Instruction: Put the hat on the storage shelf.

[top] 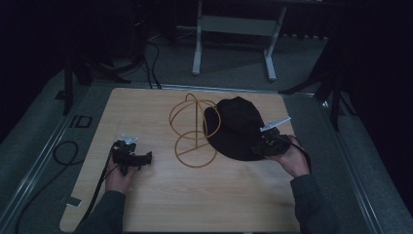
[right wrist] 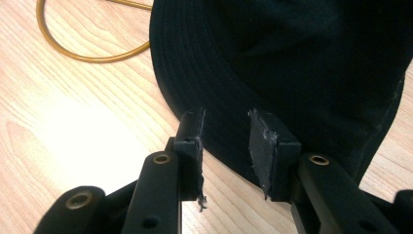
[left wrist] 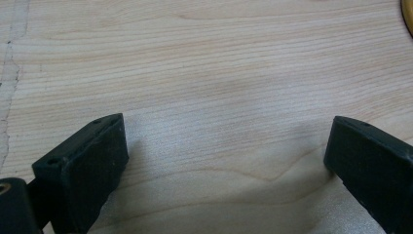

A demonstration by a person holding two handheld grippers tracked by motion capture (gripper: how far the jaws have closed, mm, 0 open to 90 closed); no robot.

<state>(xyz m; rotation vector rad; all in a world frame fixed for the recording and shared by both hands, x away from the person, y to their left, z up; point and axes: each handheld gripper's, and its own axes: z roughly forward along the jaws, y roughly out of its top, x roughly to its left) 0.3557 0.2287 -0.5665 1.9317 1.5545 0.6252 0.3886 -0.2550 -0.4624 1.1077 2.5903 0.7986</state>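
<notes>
My right gripper (right wrist: 225, 146) sits nearest the lens in its own view: two black jaws standing a narrow gap apart, their worn pads over the brim of the hat (right wrist: 302, 63). The brim's edge runs across just under the pads, from upper left to lower right, so the jaws straddle it roughly crosswise. I see a gap between each pad and the cloth, so I take the jaws as not yet pressing; nothing is held.

The hat is my landmark. From the high view it lies on the wooden table (top: 160, 204), crown up, with my right gripper (top: 265, 145) at its near right brim. Touching the hat's left side stands the wire stand (top: 195, 127), a yellow ring flat on the table with a looped dome above it. My left gripper (top: 141, 158) rests well apart from the hat, on the far side of the stand, low over the table. In the left gripper view its jaws stand wide with only wood grain (left wrist: 214, 87) between them, and a sliver of the stand's ring (left wrist: 408, 17) at the upper right corner.

My right hand is plainly the nearer one. I judge the coming move turns on this: the brim lies straight ahead between the right jaws, so closing them there should pinch the edge, and the stand waits just left of the hat.
</notes>
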